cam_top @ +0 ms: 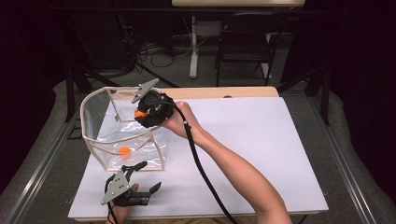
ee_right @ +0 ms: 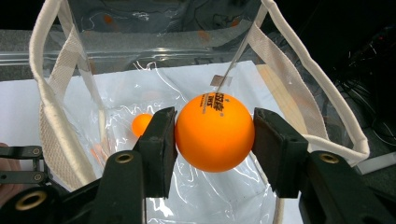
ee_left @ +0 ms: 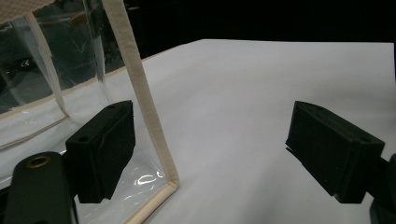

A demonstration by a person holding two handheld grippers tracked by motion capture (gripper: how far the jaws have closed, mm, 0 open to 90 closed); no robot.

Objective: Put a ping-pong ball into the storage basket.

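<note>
right gripper [ee_right: 215,133] clamped on an orange ball [ee_right: 215,131], pads pressed against both flanks, ball sitting dead centre between the jaws in the right gripper view. seen from the high view, right gripper [cam_top: 148,111] up in the upper left of the frame, poised over the open mouth of the clear bag [cam_top: 100,140], ball [cam_top: 140,113] peeking out as an orange spot at its tip. held above the rim, not down on the bag floor.

below it, 1 second orange ball [cam_top: 124,150] already lying on the bottom of the bag, left of centre in the high view; same small ball [ee_right: 141,124] glimpsed through the plastic just left of the left jaw in the right gripper view, well under the held one.

left gripper [cam_top: 140,181] low in the lower left of the high view, near the table's front edge, just in front of the bag's near wall. jaws spread wide, nothing pinched. in the left gripper view, left gripper [ee_left: 210,154] straddling open table, the bag's cream-trimmed corner [ee_left: 154,140] standing just beside the left pad, touching or not hard to tell.

white table [cam_top: 261,154] bare to the right.
</note>
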